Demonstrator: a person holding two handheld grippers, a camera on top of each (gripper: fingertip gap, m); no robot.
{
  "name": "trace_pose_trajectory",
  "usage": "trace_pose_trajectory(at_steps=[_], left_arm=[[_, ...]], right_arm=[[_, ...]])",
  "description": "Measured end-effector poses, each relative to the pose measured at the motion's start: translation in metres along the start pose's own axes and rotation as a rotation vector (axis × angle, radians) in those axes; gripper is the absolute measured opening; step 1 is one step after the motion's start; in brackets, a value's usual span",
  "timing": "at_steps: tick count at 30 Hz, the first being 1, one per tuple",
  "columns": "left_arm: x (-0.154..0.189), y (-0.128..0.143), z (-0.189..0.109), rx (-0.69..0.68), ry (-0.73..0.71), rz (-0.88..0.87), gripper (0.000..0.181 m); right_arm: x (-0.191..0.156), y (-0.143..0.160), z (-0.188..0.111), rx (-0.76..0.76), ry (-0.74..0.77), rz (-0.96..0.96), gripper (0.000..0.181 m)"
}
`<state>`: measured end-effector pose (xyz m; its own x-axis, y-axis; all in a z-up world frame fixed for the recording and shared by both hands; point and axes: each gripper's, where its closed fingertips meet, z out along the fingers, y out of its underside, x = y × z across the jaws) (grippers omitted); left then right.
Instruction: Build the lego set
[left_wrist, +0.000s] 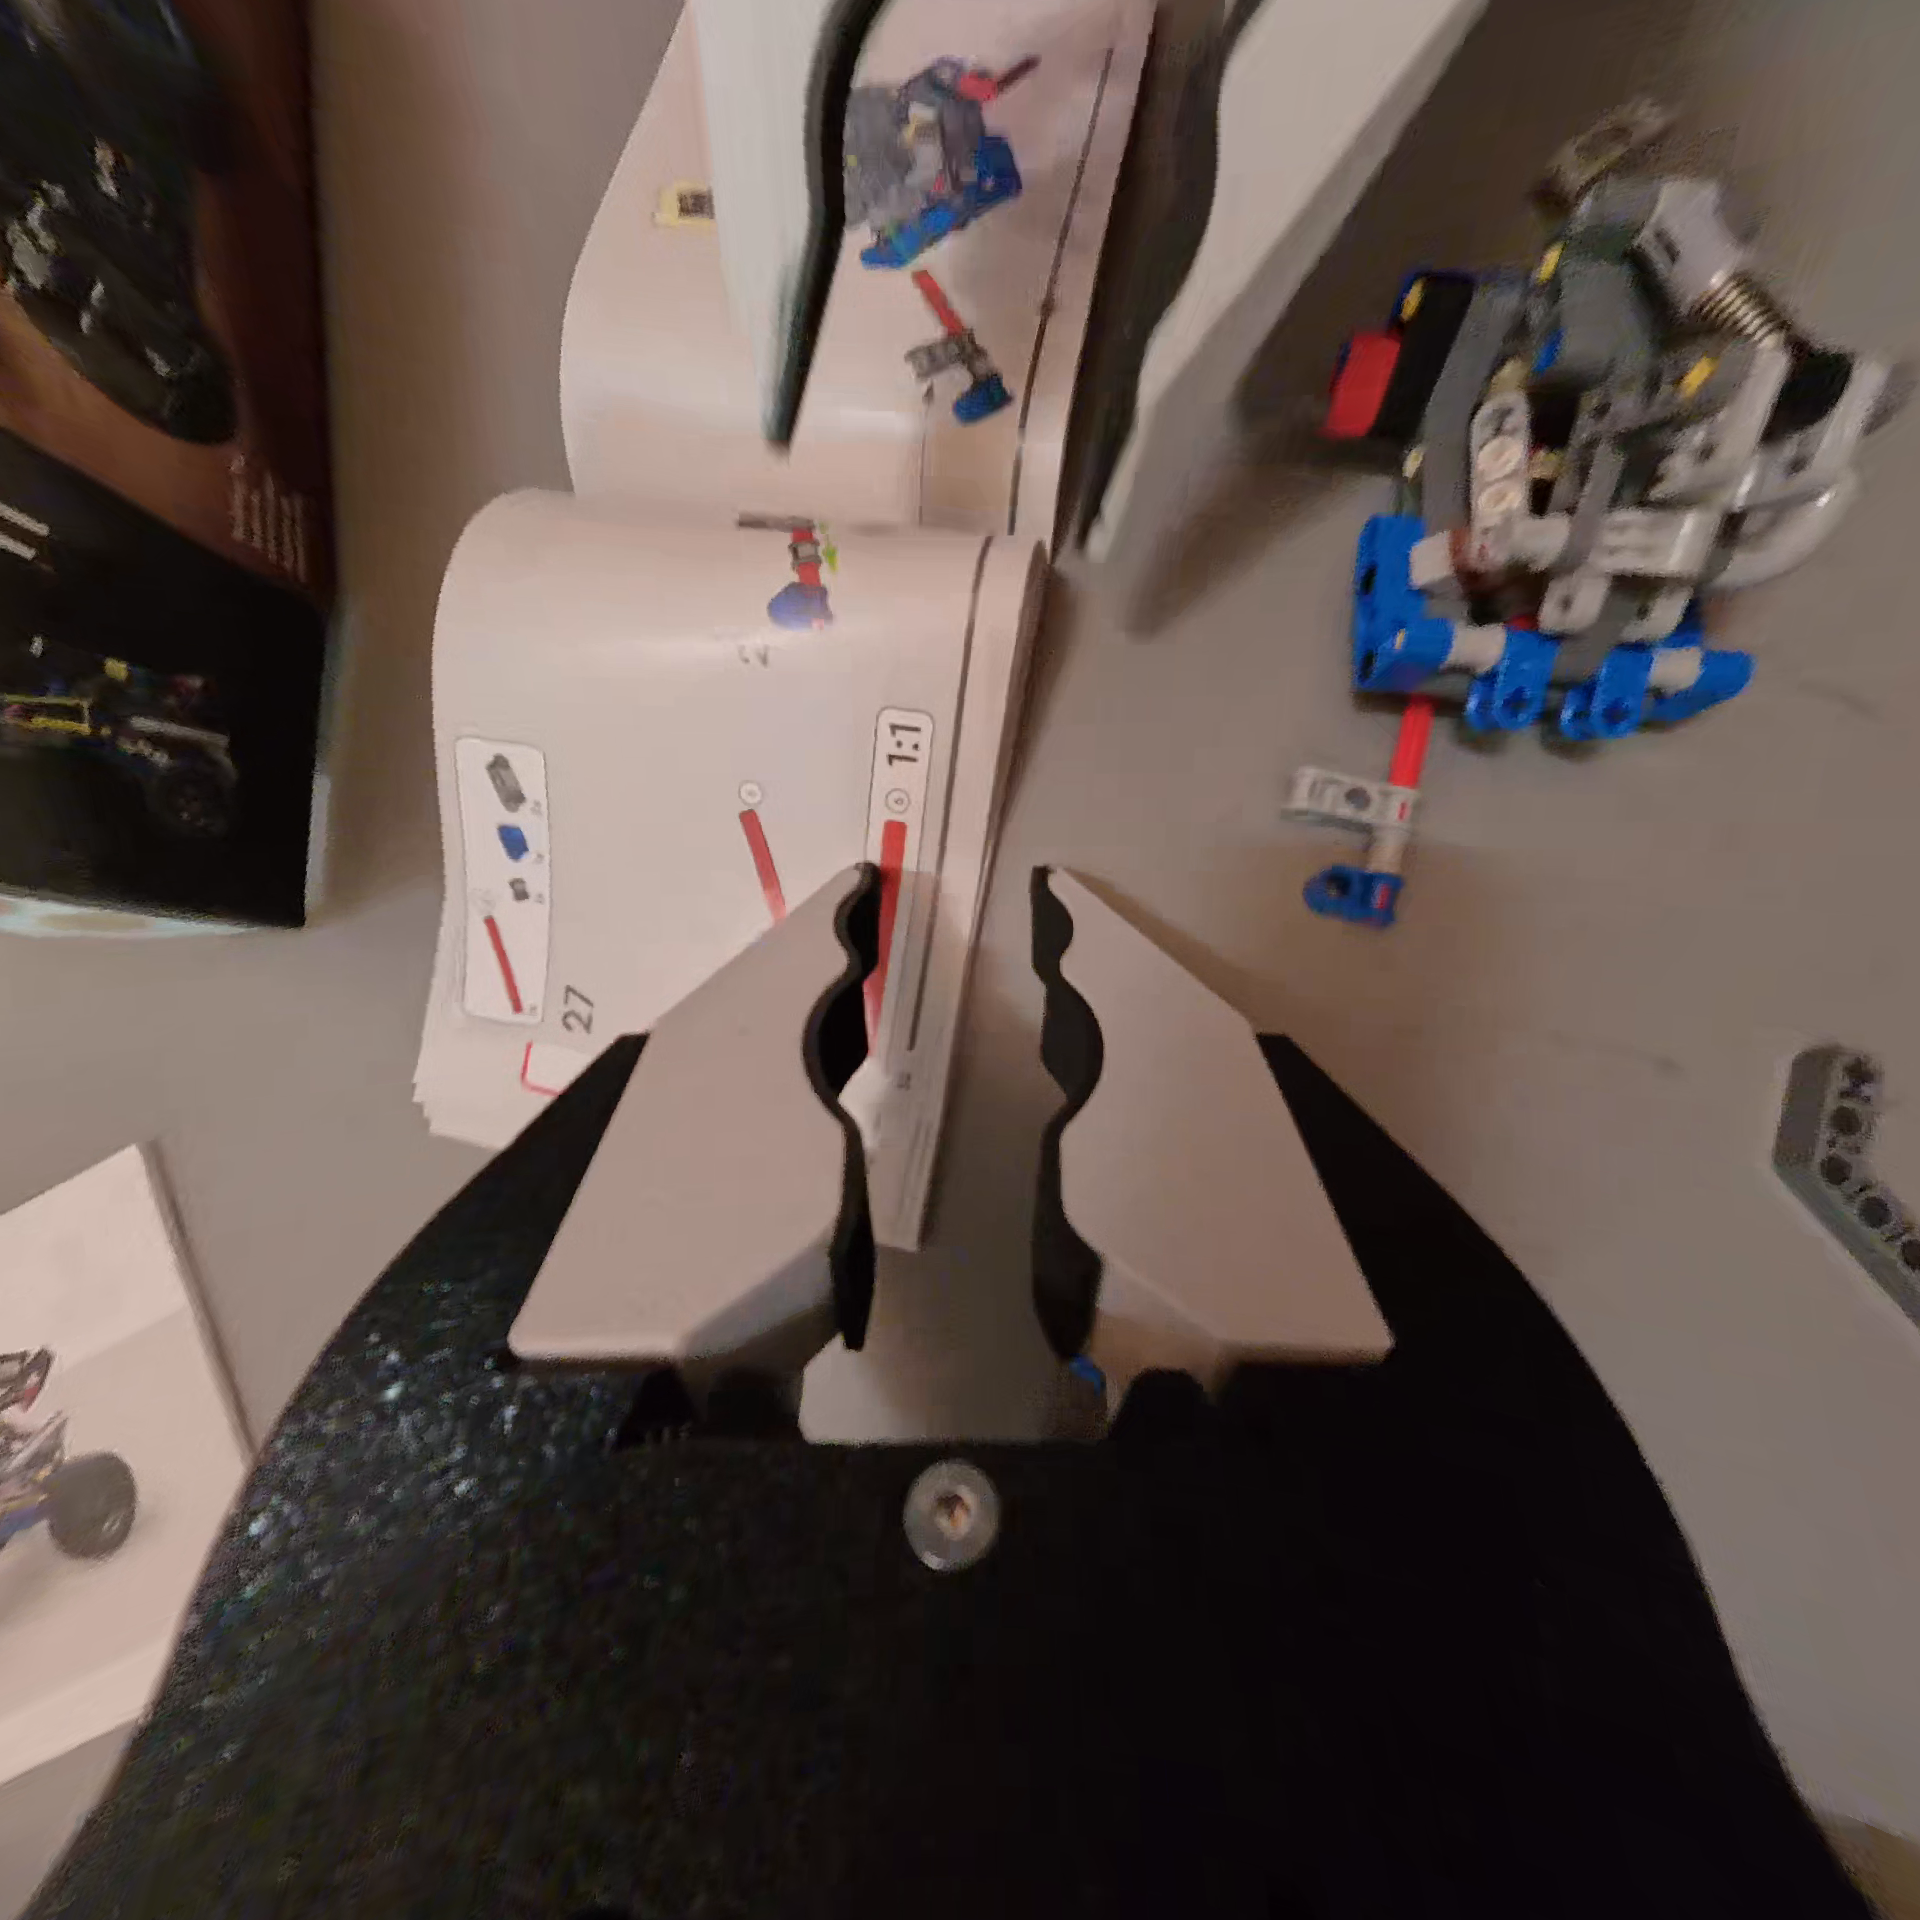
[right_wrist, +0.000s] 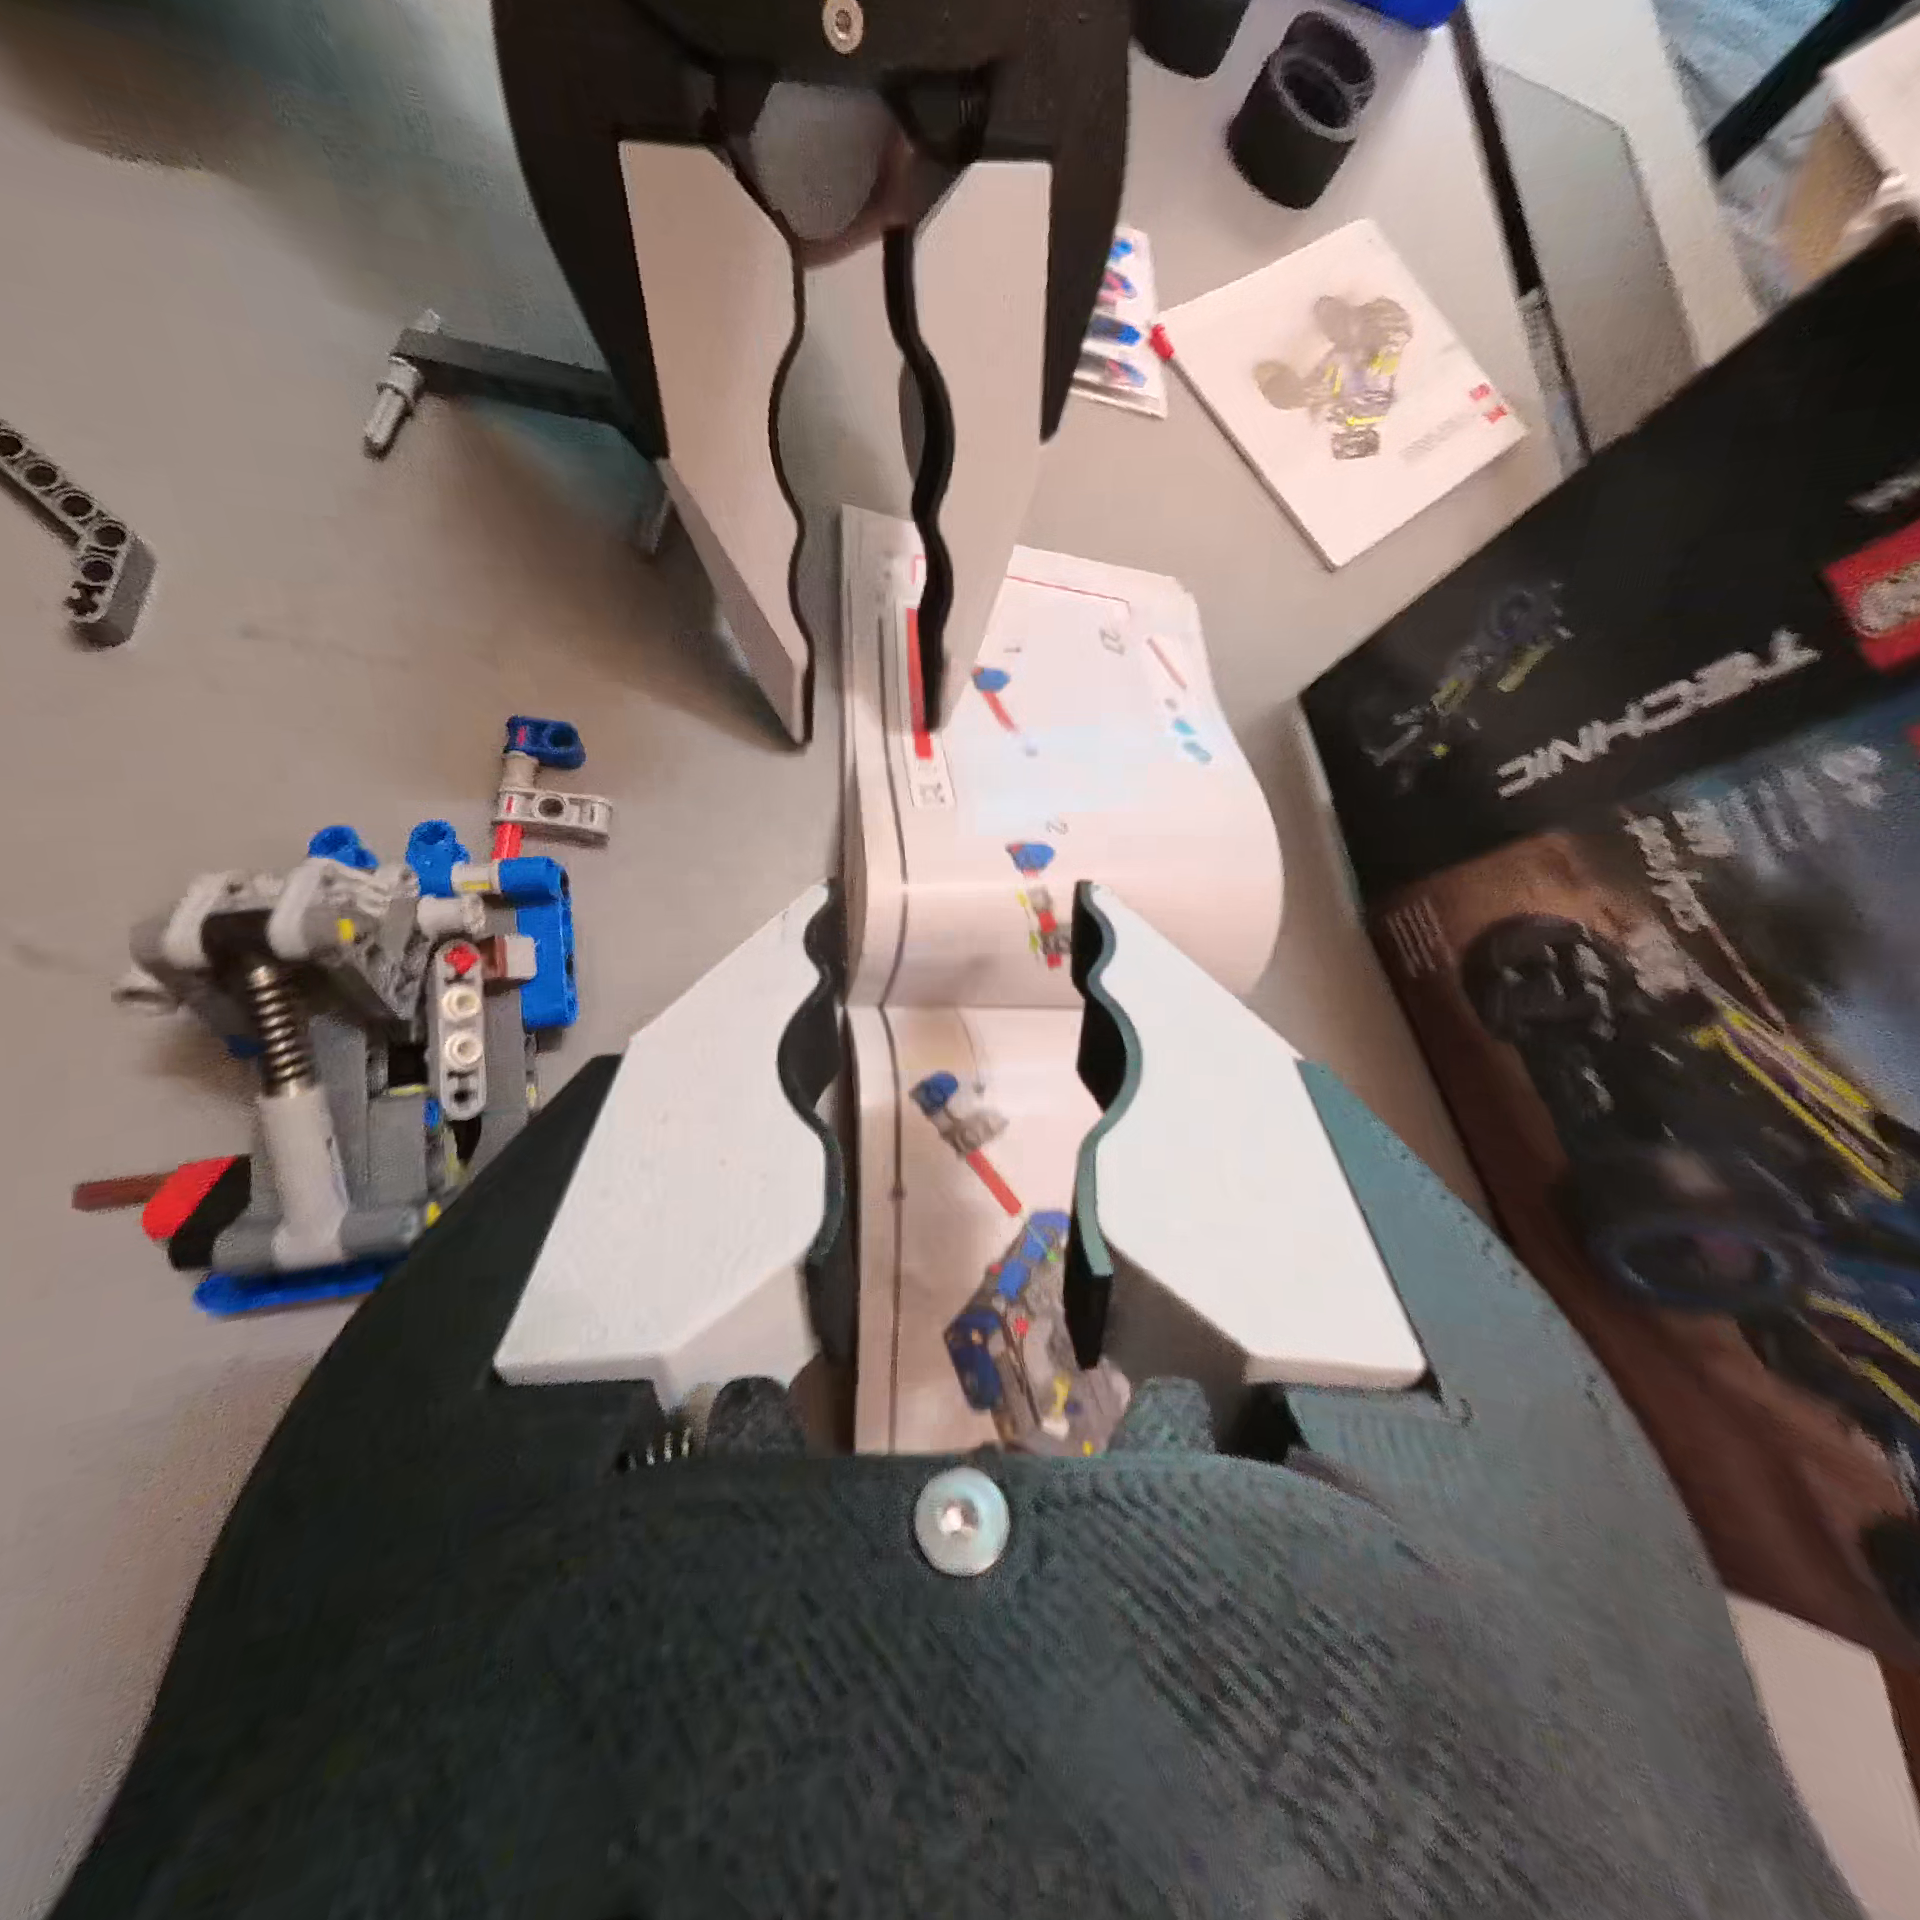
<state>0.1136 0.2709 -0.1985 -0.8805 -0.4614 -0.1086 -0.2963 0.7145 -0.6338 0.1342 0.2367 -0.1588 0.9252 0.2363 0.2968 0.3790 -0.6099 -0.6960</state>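
Note:
The open instruction booklet (left_wrist: 675, 675) lies on the grey table with its pages curled up; it also shows in the right wrist view (right_wrist: 1122, 831). My left gripper (left_wrist: 954, 878) is open, its jaws straddling the booklet's page edge without pressing on it; the right wrist view shows it from the front (right_wrist: 864, 722). My right gripper (right_wrist: 953, 891) is open wide over the booklet's other half, with pages between its pads and nothing gripped. The partly built grey and blue lego assembly (left_wrist: 1579, 468) (right_wrist: 353, 1039) lies beside the booklet, with a red axle subassembly (left_wrist: 1361, 821) (right_wrist: 540, 790) next to it.
The dark set box (left_wrist: 135, 468) (right_wrist: 1662, 935) lies on the booklet's other side. A second booklet (left_wrist: 83, 1403) (right_wrist: 1351, 384) lies near it. A grey angled beam (left_wrist: 1849, 1164) (right_wrist: 73, 520), a dark beam with a pin (right_wrist: 468, 364) and black tyres (right_wrist: 1299, 104) lie on the table. The red axle subassembly (left_wrist: 1361, 821) lies around 6 cm away from my left fingertips. The right camera catches it too, in the right wrist view (right_wrist: 544, 792).

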Motion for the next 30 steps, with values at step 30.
trace_pose_trajectory(at_steps=[30], left_arm=[[-0.026, -0.024, -0.013, 0.045, -0.27, 0.16, 0.024]], right_arm=[[0.013, 0.012, 0.011, -0.067, 0.177, 0.001, 0.003]])
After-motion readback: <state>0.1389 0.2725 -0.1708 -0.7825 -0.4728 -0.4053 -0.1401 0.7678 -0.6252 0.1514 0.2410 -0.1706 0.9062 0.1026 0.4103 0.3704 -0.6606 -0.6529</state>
